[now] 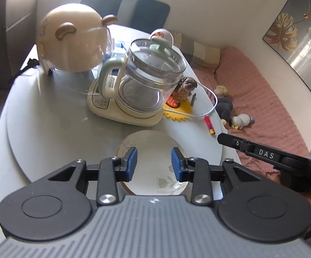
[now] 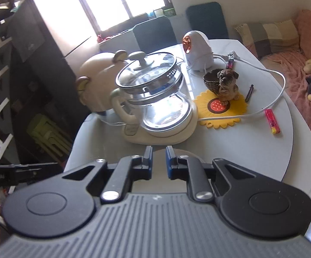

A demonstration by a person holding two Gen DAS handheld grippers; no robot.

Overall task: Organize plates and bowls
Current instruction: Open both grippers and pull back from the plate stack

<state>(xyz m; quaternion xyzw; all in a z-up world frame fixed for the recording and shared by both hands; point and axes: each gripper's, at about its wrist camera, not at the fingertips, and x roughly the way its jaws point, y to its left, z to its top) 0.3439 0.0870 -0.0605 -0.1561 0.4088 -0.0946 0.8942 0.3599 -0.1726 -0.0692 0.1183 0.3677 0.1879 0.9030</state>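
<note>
On a round grey bench (image 1: 48,118) in a sunlit room, a cream bear-eared helmet (image 1: 69,38) stands at left, beside a glass kettle (image 1: 149,79) on its cream base. Right of that, a dog figurine (image 2: 227,83) sits on a sunflower mat (image 2: 220,111), with a white cable (image 2: 280,92) and a red lighter (image 2: 272,121) further right. At the near edge lies the task's piece, a stack of floral plates (image 1: 153,167), directly beneath the left gripper (image 1: 154,164), whose blue-padded fingers (image 1: 131,161) stand partly apart and hold nothing. The right gripper (image 2: 157,161), just right of it, has its fingers drawn narrow, also empty. The plates appear already stacked and let go, both hands hovering clear above. No bowl is in view; the next move likely calls for finding the remaining dishes and reaching for one without brushing the kettle.
</note>
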